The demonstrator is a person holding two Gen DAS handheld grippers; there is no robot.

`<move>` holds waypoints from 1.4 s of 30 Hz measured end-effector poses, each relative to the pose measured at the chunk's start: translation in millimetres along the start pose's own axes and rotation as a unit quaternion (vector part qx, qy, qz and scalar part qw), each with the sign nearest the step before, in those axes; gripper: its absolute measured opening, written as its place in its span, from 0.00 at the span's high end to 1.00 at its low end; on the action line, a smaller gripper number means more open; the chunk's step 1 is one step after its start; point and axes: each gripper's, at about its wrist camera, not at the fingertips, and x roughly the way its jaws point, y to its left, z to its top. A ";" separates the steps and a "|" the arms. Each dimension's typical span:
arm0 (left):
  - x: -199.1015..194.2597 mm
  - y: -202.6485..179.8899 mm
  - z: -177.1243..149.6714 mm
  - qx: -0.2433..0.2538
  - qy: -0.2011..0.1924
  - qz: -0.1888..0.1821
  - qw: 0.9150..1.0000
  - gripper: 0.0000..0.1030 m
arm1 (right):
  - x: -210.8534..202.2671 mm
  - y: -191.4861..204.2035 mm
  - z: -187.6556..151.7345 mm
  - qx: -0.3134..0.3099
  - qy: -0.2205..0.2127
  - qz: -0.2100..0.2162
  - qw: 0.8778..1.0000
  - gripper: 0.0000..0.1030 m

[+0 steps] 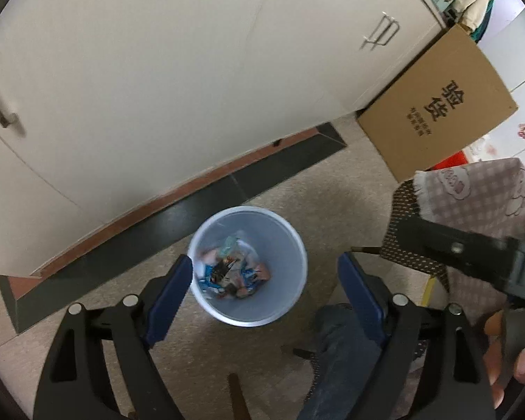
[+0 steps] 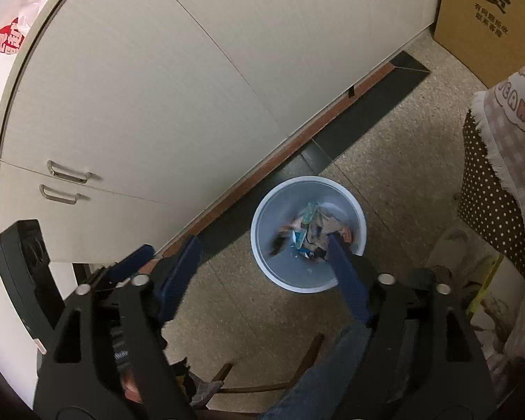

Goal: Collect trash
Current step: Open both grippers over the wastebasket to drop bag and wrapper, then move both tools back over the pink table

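Observation:
A pale round bin [image 1: 283,301] stands on the speckled floor below both grippers. Crumpled wrappers [image 1: 231,273] lie in its bottom. My left gripper [image 1: 266,262] hangs open right over it, and nothing is between its blue pads. In the right wrist view the bin [image 2: 297,276] sits under my open right gripper [image 2: 262,243], whose right pad [image 2: 346,280] overlaps the rim. The wrappers [image 2: 315,231] show there too, with a dark blurred scrap [image 2: 278,241] against the inner wall. Neither gripper holds anything.
White cupboard doors [image 1: 157,87] with a dark plinth [image 1: 192,220] stand behind the bin. A cardboard box [image 1: 437,105] stands at the right. Nearer, a checked cloth [image 1: 472,192] drapes a dotted chair. A person's jeans leg [image 1: 339,357] and a hand [image 1: 507,357] are close below.

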 end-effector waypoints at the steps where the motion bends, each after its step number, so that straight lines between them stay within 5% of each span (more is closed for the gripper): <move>1: -3.2 1.3 -0.2 -0.002 -0.003 0.007 1.000 0.18 | -3.1 2.7 -0.6 -0.004 -0.001 -0.005 1.000 0.11; 7: -41.7 -3.3 4.1 -0.016 -0.052 0.011 0.998 0.17 | -43.5 18.5 -7.3 -0.044 -0.042 -0.017 0.998 0.06; 20: -141.9 -75.8 11.3 0.030 -0.159 -0.006 0.987 0.15 | -173.5 11.5 -26.7 -0.076 -0.172 0.008 0.982 0.06; 32: -190.5 -177.6 -11.0 0.110 -0.204 -0.055 0.971 0.14 | -269.6 -54.1 -71.9 -0.038 -0.264 -0.011 0.964 0.06; 42: -200.3 -286.3 -39.9 0.205 -0.215 -0.104 0.949 0.11 | -346.6 -150.5 -126.5 0.049 -0.342 -0.071 0.936 0.06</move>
